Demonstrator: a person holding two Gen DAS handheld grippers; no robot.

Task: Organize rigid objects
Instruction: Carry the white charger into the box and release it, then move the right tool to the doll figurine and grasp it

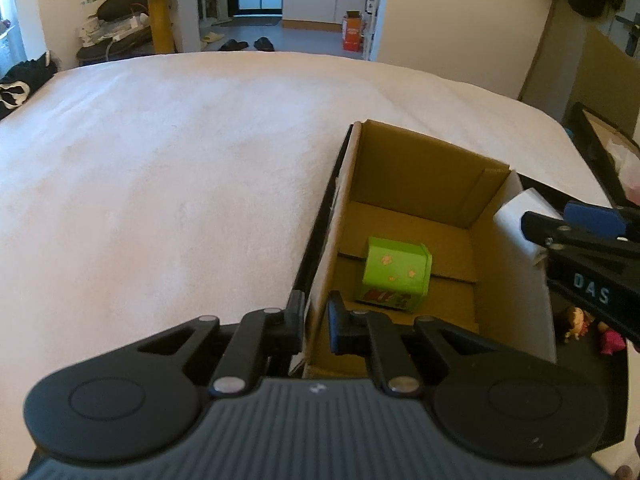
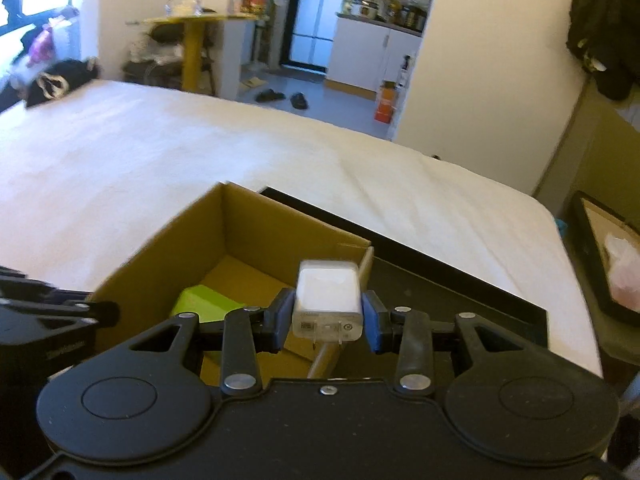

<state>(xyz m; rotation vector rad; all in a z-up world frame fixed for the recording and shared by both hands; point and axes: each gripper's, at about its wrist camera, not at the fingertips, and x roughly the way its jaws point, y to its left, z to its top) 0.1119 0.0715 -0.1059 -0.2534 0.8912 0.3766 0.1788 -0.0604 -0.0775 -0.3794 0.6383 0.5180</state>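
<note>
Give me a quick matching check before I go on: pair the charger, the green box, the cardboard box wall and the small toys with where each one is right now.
Things:
1. white charger
2. green box
3. cardboard box side wall
4. small toys

Places:
A. lying on the cardboard box floor
B. between the left gripper fingers
C. clamped in the right gripper
D. outside the cardboard box, on the dark tray

Pairs: 1-C, 2-A, 3-B, 4-D
</note>
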